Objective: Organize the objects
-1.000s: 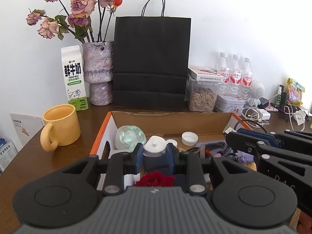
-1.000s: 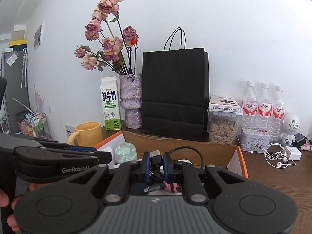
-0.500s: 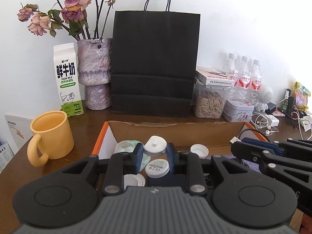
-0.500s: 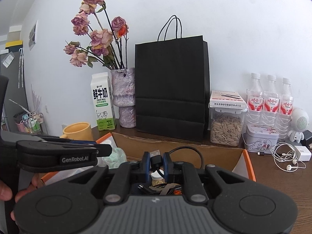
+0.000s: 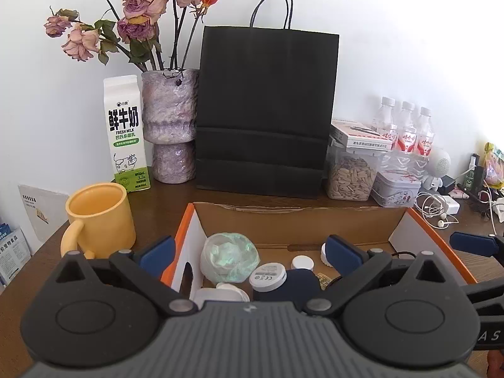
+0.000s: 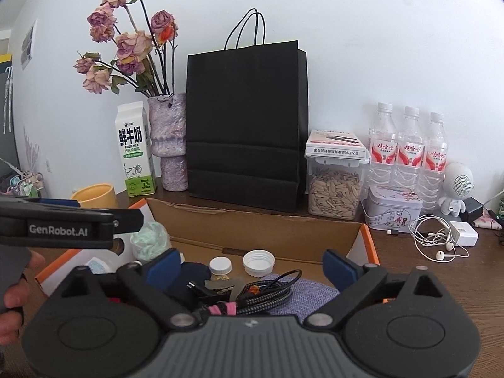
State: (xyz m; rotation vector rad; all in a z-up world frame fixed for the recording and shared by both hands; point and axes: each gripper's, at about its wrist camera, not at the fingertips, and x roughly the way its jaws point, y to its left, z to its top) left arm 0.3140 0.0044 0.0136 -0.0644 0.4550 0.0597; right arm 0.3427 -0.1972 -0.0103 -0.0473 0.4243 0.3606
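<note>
Two handheld grippers hover over an open cardboard box point(image 5: 296, 217) with orange edges, which sits on a dark wooden table point(image 6: 441, 283). The left gripper point(image 5: 249, 252) has its blue-padded fingers spread wide apart and holds nothing. Below it, inside the box, lie a crumpled clear bag of pale green material point(image 5: 228, 260), a dark blue bottle point(image 5: 283, 283) on its side with its round white labelled base facing the camera, and a small white cap point(image 5: 302, 262).

The right gripper point(image 6: 252, 263) is also spread wide, gripping nothing. Beneath it in the box rest a coiled black braided cable point(image 6: 267, 293) bound with a pink tie, a purple cloth point(image 6: 312, 296), and two white caps point(image 6: 258, 261). Something small and red sits near the cable, too unclear to identify.

Behind the box stand a yellow mug point(image 5: 100, 220), a milk carton point(image 5: 126, 132), a vase of dried roses point(image 5: 168, 123), a black paper bag point(image 5: 264, 110), a jar of seeds point(image 5: 351, 176) and three water bottles point(image 6: 409, 151).
</note>
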